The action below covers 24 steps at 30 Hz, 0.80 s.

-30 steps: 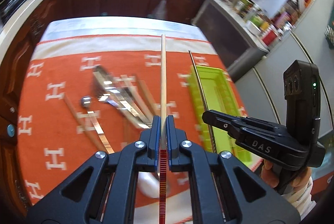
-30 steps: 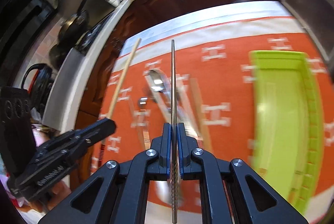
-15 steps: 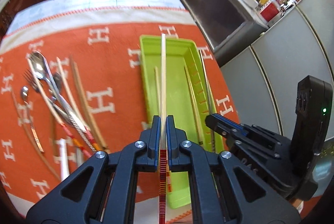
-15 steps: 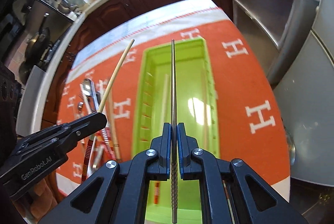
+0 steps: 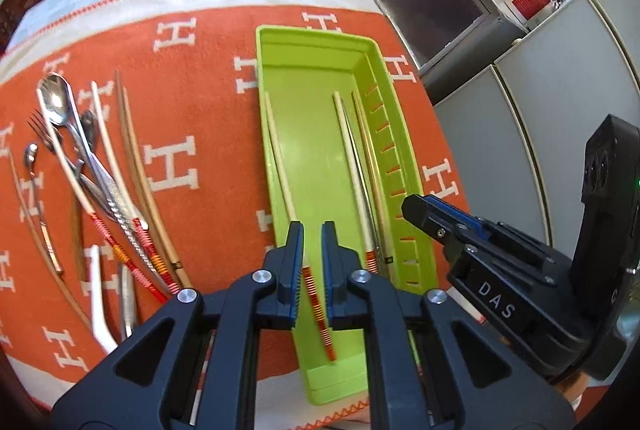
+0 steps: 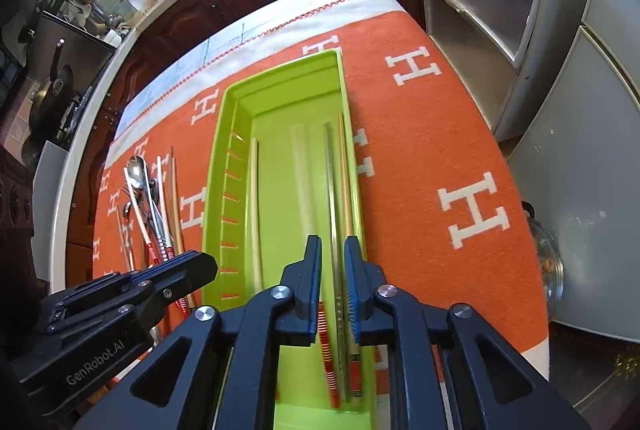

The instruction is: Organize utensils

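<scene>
Nearest in the left wrist view, the left gripper [image 5: 312, 262] has just been opening; its jaws stand apart, and a pale chopstick with a red-banded end [image 5: 318, 314] lies loose in the gap, touching neither pad, down inside the green tray [image 5: 404, 165]. In the right wrist view the right gripper [image 6: 331, 278] has likewise been opening and is released, with a grey metal chopstick [image 6: 330, 197] lying free between its jaws on the tray floor. Just right of that one rests a wooden chopstick [image 6: 344, 169], and left of the jaws a pale chopstick [image 6: 254, 213] lies along the slotted wall. Farther left of both grippers, on the orange cloth [image 5: 192, 109], sits a loose heap of spoons, a fork and more chopsticks [image 5: 80, 165].
</scene>
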### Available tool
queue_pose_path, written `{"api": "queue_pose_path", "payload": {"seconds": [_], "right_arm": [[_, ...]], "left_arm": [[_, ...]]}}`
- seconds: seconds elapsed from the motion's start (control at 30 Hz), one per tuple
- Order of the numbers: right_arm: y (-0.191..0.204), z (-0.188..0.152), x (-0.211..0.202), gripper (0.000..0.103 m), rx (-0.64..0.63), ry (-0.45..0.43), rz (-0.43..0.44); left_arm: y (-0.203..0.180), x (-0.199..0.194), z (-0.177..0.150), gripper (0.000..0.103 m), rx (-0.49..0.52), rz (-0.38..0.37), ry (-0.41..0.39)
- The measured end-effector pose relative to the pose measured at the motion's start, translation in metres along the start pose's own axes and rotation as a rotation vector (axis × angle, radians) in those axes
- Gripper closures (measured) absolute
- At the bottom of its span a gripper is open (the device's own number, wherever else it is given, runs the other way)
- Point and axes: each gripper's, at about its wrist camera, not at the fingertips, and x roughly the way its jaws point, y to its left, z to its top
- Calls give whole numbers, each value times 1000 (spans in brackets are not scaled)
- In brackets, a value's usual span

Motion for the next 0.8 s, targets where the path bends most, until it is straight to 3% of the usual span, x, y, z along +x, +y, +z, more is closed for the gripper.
{"api": "queue_pose_path", "payload": {"seconds": [0.2,0.43,0.6,0.8], "right_arm": [[6,-9,-14,85,-12,-18,2],[6,-24,-21,82,-16,-27,8],[10,-35,-20,72,-13,-29,-12],[16,-45,-19,68,21,-40,-10]], "left_arm": [[6,-28,-9,76,27,63,-71],[19,-44,-21,75,65,151,-117],[27,-49,-30,75,76,193,-137],[40,-54,-38,75,59,212,-151]]}}
